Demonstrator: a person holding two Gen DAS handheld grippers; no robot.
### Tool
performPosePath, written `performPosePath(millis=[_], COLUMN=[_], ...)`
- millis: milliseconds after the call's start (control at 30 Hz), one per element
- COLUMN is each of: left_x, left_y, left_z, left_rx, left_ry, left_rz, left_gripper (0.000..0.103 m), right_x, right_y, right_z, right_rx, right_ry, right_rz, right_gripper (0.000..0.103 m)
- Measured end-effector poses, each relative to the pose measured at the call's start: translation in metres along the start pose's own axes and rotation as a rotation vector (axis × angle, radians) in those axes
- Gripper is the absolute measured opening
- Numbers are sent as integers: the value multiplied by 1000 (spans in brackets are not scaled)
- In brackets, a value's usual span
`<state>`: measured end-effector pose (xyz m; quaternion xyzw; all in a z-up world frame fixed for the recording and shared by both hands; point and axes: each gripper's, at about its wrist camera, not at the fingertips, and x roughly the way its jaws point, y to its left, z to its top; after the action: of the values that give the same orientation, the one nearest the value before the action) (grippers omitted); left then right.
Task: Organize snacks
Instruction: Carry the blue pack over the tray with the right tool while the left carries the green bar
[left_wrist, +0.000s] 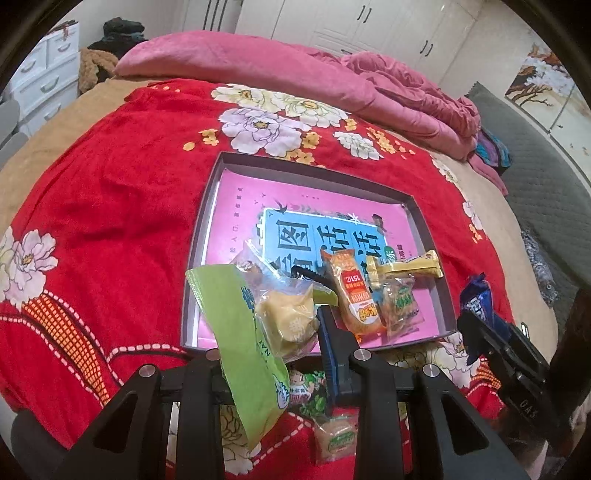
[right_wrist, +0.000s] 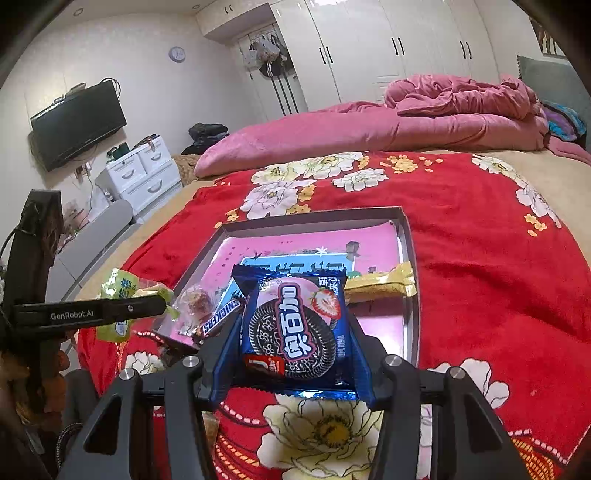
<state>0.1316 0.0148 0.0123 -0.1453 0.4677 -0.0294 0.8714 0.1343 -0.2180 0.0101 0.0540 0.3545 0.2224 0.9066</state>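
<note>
One tray (left_wrist: 207, 206) – approx. nine snack pkts (right_wrist: 293, 332), two hand-held grippers (left_wrist: 273, 317)

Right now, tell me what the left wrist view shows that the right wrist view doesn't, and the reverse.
Left wrist only: the orange pack and clear cracker pack in the tray, plus loose snacks on the blanket under the left gripper.

Right wrist only: the Oreo pack's front, the Snickers bar, the TV and the clock.

Both: the tray, the green pouch in the left gripper, the Oreo pack in the right gripper, the yellow wrapper and the red blanket.
</note>
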Motion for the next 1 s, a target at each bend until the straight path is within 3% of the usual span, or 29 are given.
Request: performPosePath(millis=[467,1000], left_x=[22,43], left_y=[-4,-9], left_z=[4,7], left_rx=[14,14], left_ry=[25,44], left_rz=[19,45], left_gripper=[31,31], right_x=[9,25], right_y=[-17,-10], right_z=[8,9], right_rx=[62,43], right_ry=[-7,9], right_rz=[-5,-17], right_gripper=[53,53])
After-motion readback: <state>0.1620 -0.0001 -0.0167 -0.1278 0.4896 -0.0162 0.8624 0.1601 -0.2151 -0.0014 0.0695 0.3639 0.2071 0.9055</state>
